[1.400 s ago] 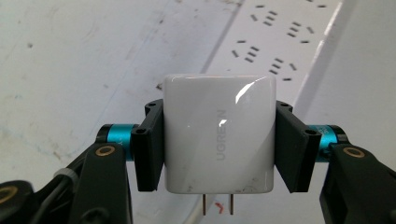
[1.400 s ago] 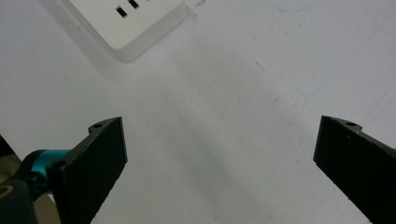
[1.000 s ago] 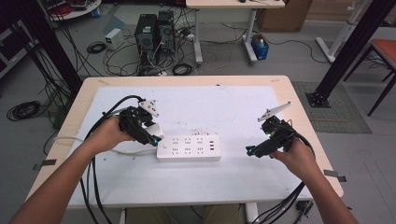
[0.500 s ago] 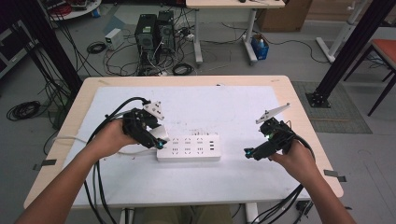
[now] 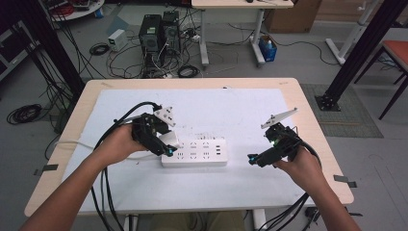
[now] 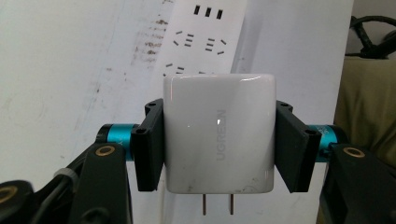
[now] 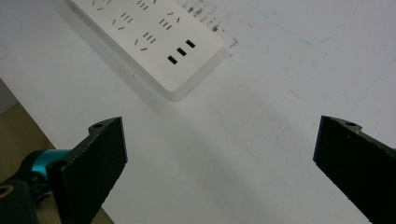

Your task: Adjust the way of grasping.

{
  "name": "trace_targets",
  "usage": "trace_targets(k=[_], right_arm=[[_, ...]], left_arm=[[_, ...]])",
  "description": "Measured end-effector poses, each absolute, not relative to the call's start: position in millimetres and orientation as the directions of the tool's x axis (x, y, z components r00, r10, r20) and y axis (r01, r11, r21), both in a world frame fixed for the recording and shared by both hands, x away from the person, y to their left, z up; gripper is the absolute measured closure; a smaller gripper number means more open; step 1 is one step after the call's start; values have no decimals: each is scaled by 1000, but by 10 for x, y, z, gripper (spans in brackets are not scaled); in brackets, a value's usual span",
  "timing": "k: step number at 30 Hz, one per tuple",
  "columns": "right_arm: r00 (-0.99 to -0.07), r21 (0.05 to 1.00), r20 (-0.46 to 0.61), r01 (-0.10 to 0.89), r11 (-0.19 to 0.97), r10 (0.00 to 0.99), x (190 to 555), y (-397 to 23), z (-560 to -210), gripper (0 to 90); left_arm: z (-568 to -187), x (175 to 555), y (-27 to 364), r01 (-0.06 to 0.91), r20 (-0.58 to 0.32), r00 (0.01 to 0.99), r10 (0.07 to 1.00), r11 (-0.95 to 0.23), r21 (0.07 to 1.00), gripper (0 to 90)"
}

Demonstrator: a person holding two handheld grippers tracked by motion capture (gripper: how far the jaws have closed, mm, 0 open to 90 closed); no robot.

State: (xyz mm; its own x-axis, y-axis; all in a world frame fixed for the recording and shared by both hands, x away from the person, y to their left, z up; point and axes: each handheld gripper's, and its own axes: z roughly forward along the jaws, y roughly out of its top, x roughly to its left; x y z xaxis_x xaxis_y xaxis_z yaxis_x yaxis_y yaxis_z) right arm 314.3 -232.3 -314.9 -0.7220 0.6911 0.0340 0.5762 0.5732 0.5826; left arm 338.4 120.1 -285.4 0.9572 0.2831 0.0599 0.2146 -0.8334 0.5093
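Since the earlier frame, left tongs [image 5: 166,144] are lifting slightly with the white charger [image 5: 169,140], moving toward the power strip [image 5: 194,153].

High view: right tongs [image 5: 254,160] are hovering right of the strip over the bench [image 5: 231,187].

Left gripper view: pads are pinching the UGREEN charger [image 6: 218,133], prongs showing below, strip [image 6: 201,37] beyond.

Right gripper view: tongs [image 7: 219,154] are standing spread, strip end [image 7: 154,37] ahead.

2 black computer towers [image 5: 159,31] on the floor, blue bottle [image 5: 267,49], coiled cables [image 5: 23,114]
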Motion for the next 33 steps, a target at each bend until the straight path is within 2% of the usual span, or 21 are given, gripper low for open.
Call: trace_targets(k=[12, 18, 25, 30, 33], right_arm=[[-698, 639, 191, 622, 452, 690, 3180, -2209, -3108, 20], [-704, 654, 232, 624, 428, 672, 3180, -2195, -3119, 20], [-682, 655, 360, 671, 348, 637, 3195, -2195, -3164, 20], [-645, 632, 499, 728, 266, 579, 3232, -2171, -3220, 20], [-632, 627, 531, 741, 240, 564, 3244, -2158, -3236, 20]], left_arm=[[-2861, 3387, 897, 158, 83, 970, 229, -850, 502, 425], [-2908, 3351, 700, 122, 99, 976, 193, -865, 486, 426], [-2954, 3350, 561, 94, 113, 979, 171, -866, 491, 426], [-2955, 3343, 431, 75, 111, 982, 150, -860, 504, 426], [-2955, 3342, 382, 73, 108, 983, 148, -857, 510, 425]])
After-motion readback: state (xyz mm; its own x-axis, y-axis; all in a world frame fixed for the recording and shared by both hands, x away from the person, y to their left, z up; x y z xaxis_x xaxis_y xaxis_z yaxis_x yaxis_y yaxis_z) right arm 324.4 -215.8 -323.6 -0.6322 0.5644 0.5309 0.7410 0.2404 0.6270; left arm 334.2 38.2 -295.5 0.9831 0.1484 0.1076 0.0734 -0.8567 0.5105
